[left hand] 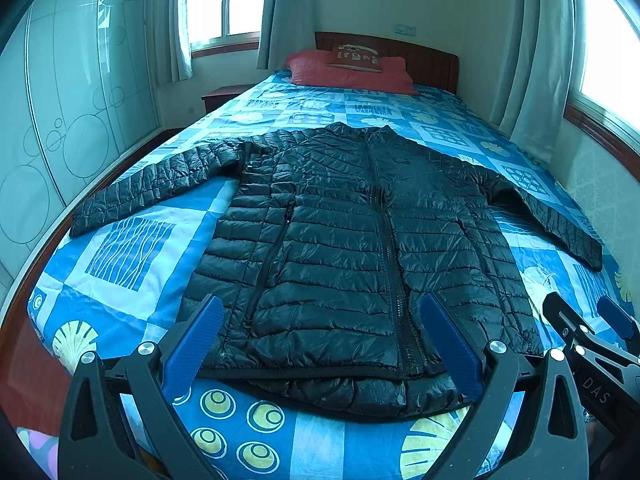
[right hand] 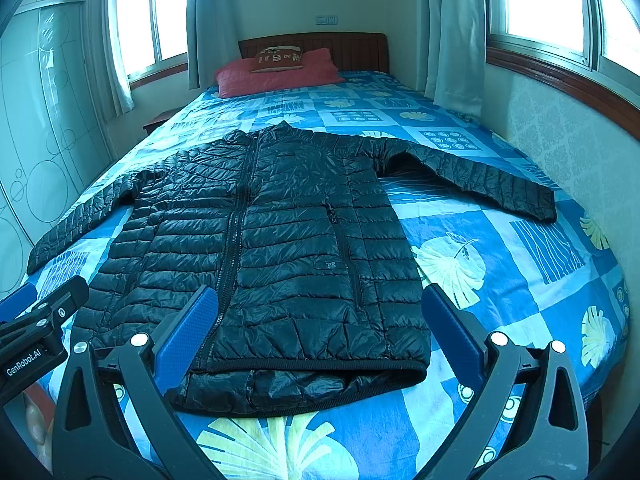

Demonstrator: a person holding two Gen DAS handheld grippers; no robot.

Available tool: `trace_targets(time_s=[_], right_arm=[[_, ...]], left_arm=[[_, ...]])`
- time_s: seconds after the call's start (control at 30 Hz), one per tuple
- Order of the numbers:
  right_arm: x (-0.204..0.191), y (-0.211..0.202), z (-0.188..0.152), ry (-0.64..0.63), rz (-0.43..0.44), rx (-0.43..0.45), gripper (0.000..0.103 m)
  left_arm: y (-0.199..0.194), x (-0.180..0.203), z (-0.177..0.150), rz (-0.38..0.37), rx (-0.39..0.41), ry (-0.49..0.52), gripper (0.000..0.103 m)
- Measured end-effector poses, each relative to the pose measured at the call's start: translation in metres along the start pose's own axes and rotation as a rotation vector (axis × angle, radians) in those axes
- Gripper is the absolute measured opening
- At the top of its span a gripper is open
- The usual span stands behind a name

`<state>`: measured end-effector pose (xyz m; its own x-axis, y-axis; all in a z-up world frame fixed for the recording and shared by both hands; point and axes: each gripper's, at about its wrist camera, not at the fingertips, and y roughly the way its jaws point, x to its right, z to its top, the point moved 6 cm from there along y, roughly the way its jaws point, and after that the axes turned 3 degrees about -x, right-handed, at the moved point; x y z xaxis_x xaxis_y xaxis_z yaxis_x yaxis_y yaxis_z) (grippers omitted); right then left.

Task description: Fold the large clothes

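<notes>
A black quilted puffer jacket lies flat and zipped on the bed, collar far, hem near, both sleeves spread out to the sides. It also shows in the right wrist view. My left gripper is open and empty, hovering above the hem left of the zipper. My right gripper is open and empty, above the hem right of the zipper. The right gripper also shows at the right edge of the left wrist view. The left gripper shows at the left edge of the right wrist view.
The bed has a blue patterned cover. A red pillow and a wooden headboard stand at the far end. A wardrobe is on the left, a nightstand beside the bed, a wall close on the right.
</notes>
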<state>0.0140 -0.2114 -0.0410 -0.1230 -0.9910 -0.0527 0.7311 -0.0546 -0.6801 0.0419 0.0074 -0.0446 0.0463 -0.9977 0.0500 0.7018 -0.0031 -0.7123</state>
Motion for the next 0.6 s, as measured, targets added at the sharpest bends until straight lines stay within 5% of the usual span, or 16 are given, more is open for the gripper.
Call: trace_targets(time_s=[0.6], right_arm=[[-0.0023,0.0008,-0.0015,-0.004,-0.001,-0.003,0.101]], left_arm=[[0.0004,0.0011,0.0006,0.0,-0.002,0.001,0.098]])
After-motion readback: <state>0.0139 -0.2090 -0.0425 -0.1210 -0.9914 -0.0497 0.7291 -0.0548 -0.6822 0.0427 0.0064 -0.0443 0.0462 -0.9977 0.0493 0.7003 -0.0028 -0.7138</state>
